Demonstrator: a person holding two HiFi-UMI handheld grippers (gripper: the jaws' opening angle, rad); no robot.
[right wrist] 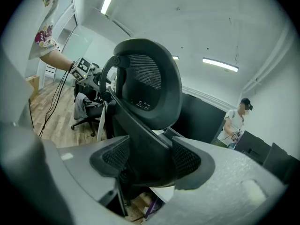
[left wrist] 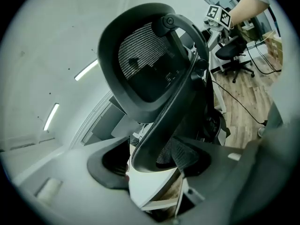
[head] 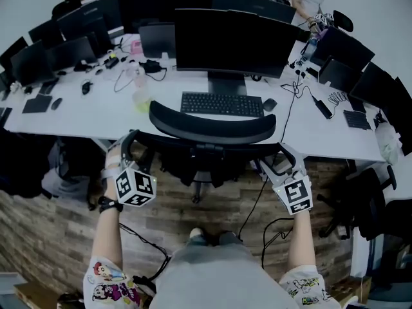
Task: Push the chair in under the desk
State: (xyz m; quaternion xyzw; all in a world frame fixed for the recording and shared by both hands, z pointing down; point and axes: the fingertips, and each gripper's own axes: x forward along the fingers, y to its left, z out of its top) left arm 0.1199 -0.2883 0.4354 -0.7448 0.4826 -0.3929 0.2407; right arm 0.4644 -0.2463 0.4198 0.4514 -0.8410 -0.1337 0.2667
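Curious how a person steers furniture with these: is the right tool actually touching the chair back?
Touching. The right gripper view shows the right tool with both pads pressed against the chair back frame between them.

Dim, bluish; ceiling strip lights [right wrist: 220, 64] glare; fisheye-bent edges

No word, brand or number can be read anywhere. In the head view, the marker cube [head: 135, 187] on the left gripper [head: 127, 148], at 8 o'clock, and the marker cube [head: 295, 196] on the right gripper [head: 279, 159], at 4 o'clock, carry only black-and-white square patterns, not letters. The keys of the keyboard [head: 222, 103], near 12 o'clock, are too small to read. The sleeve [head: 106, 282] at 7 o'clock bears cartoon prints whose lettering is illegible.
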